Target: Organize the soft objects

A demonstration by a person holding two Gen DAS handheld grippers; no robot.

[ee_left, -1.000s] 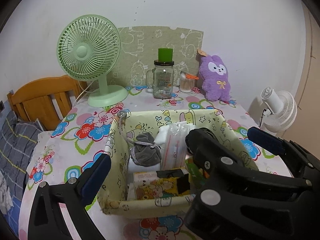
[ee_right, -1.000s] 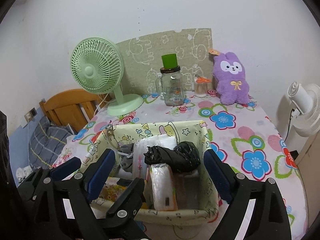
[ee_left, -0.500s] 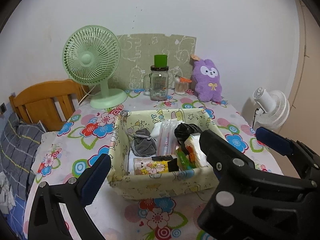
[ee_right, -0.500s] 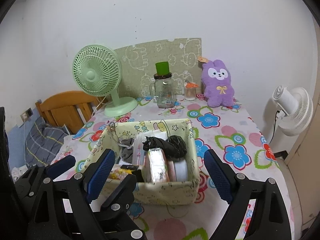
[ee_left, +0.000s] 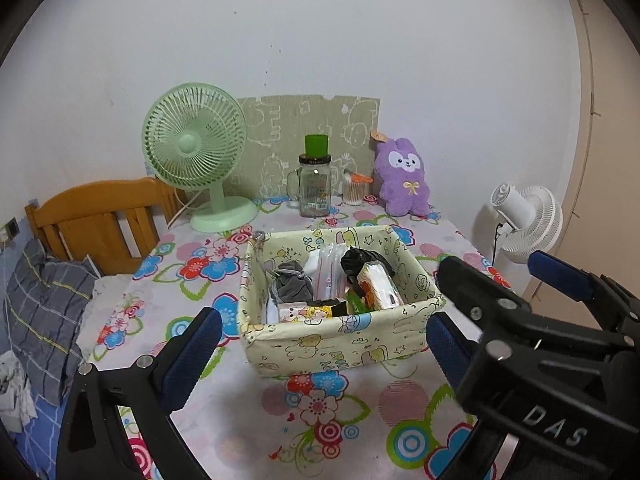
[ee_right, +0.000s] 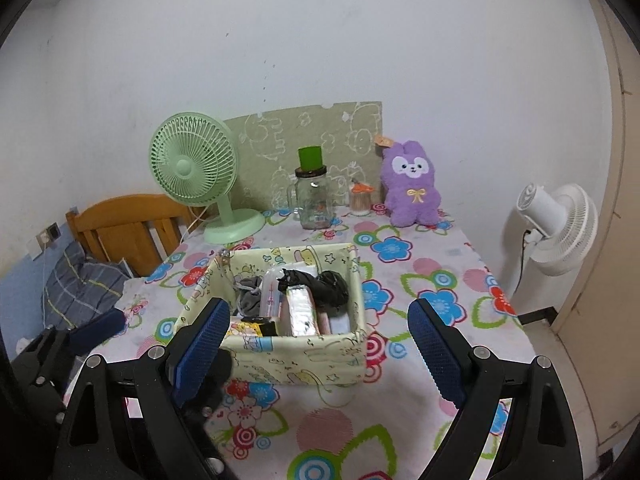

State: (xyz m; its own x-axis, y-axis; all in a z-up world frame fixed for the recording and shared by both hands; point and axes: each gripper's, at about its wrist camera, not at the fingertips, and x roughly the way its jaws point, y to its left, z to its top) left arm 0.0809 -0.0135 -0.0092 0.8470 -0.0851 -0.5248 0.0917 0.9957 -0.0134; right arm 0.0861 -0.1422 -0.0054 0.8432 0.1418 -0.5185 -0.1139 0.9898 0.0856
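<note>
Floral-cloth table (ee_right: 440,280) against white wall. Left hand-held gripper (ee_left: 320,344) and right hand-held gripper (ee_right: 316,344) both spread wide, empty. Fabric basket (ee_right: 304,356) just beyond, 12 o'clock: floppy walls, light; grip rim. Purple plush (ee_right: 410,184) farther, 1 o'clock: fuzzy, squashy; pinch body.

Purple plush (ee_left: 402,178), mint-green fan (ee_left: 195,136), flower-print tablecloth (ee_left: 320,408)

Soft, even indoor light fills the room, leaving the white wall (ee_right: 320,40) a little grey and dim, with no glare and only faint shadows under the fabric basket (ee_right: 296,364) on the tabletop (ee_right: 420,288). Both views are sharp in the middle. Toward the edges the fisheye bends straight lines and black corners close in.
</note>
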